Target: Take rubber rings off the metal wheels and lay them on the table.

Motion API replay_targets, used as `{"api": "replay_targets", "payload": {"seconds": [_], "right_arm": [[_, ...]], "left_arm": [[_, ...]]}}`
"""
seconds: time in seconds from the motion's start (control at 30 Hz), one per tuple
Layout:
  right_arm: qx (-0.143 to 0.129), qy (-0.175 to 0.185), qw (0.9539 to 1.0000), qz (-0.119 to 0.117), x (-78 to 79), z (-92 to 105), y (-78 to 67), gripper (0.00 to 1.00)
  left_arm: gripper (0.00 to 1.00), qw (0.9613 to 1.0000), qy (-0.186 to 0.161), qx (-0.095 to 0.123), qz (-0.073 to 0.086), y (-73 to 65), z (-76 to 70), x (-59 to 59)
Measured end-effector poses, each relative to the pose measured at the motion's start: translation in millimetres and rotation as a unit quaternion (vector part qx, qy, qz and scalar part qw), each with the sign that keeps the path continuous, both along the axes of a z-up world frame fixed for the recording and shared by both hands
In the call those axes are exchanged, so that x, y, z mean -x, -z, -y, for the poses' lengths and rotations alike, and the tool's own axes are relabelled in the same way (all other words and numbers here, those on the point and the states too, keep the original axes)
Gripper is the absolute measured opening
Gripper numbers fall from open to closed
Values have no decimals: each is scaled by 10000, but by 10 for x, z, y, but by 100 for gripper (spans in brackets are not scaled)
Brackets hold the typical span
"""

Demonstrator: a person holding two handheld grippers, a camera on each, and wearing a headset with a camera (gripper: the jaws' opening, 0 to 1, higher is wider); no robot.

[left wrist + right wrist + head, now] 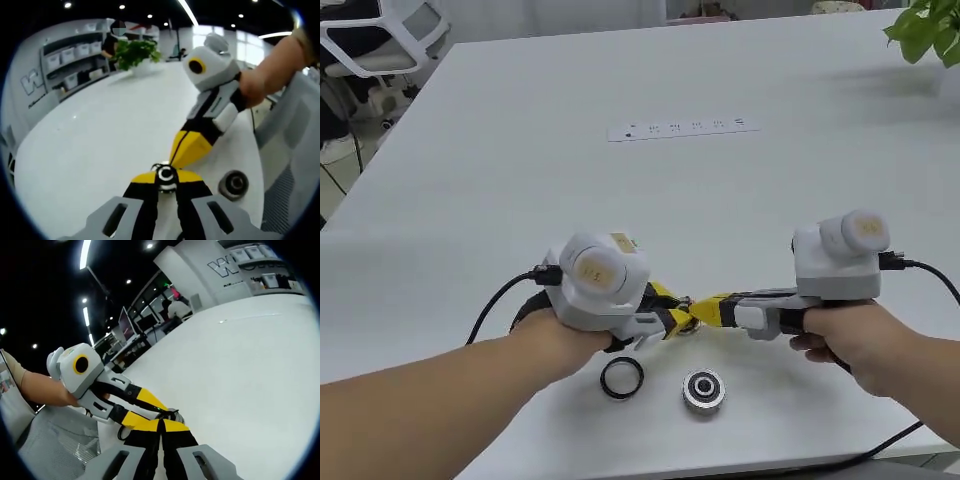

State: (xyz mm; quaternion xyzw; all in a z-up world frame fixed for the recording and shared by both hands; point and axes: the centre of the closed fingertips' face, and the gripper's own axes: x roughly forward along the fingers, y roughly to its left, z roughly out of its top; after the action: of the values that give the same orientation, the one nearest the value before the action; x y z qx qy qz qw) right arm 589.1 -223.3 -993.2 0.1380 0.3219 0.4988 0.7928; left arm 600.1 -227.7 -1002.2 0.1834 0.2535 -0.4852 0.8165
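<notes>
I have the small silver metal wheel up off the white table, clamped between the yellow-tipped jaws of the left gripper. The right gripper meets it head-on, jaws pressed together with the tips at the wheel's rim. I cannot tell whether they have a pinch of the dark rubber band around it. I judge the wheel hard, smooth and heavy for its size, so it could twist in the jaws. I expect the band to be soft, stretchy and grippy. It is best nipped at the outer edge and peeled sideways while the left gripper holds the metal faces. Nearer me than the held wheel and to the left, a loose black rubber ring lies flat on the table. Just beside that ring sits a second silver wheel with a dark centre. The tabletop is matte, bare and level. Well beyond the held wheel a white power strip is set into it, with a green potted plant at the far right corner. Storage shelves line the room behind.
</notes>
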Motion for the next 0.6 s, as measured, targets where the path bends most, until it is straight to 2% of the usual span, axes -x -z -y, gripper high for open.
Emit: {"api": "replay_targets", "payload": {"seconds": [0.27,0.6], "right_arm": [[44,73,9999,54,-33,70,33,0],[19,160,9999,-4,-59,93,38,0]], "left_arm": [[13,10000,-50,44,-17,0,4,-5],[14,9999,-27,21,-103,-5,12,-11]]}}
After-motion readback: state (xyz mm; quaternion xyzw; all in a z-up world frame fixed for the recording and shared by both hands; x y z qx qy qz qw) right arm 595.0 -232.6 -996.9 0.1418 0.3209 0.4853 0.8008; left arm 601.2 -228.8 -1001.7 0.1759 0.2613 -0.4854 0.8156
